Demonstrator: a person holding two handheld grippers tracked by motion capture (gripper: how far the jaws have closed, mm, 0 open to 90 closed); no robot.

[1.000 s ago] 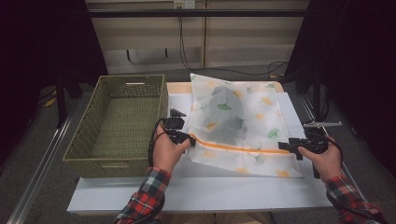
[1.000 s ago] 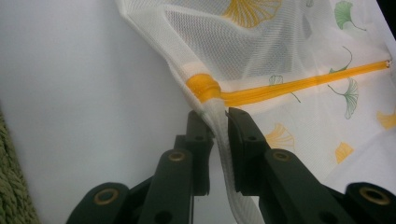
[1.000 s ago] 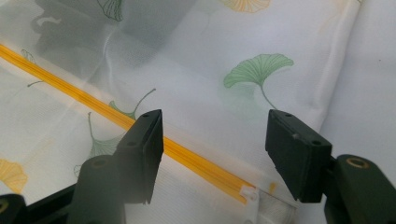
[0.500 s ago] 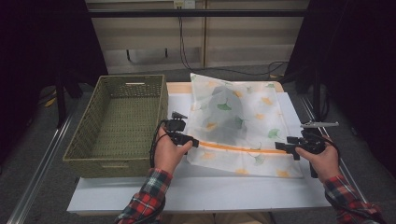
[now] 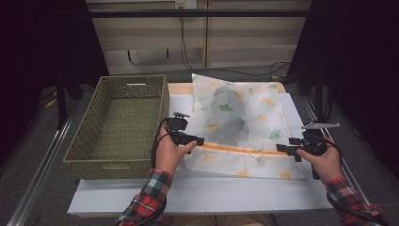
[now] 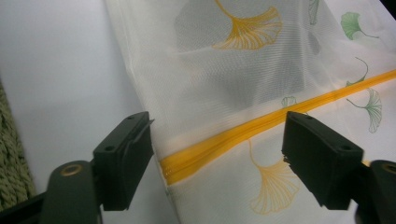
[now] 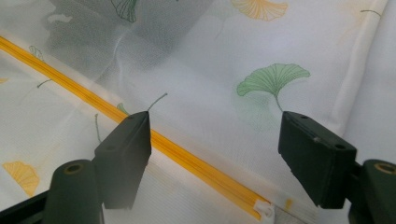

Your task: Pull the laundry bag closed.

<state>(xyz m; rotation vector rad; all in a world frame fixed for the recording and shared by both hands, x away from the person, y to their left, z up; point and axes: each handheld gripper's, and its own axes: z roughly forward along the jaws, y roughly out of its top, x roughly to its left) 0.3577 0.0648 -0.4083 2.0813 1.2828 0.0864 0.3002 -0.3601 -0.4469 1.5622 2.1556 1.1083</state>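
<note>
Mesh laundry bag (image 5: 244, 122) looks zipped with dark clothes inside; left gripper (image 6: 217, 156) and right gripper (image 7: 215, 156) have just been opening wide, holding nothing; wicker basket (image 5: 117, 125) awaits.

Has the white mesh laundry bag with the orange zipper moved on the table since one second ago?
No. The white mesh laundry bag lies in the same place beside the green woven basket, which is fixed.

No readable text, label, brand or number anywhere here
</note>
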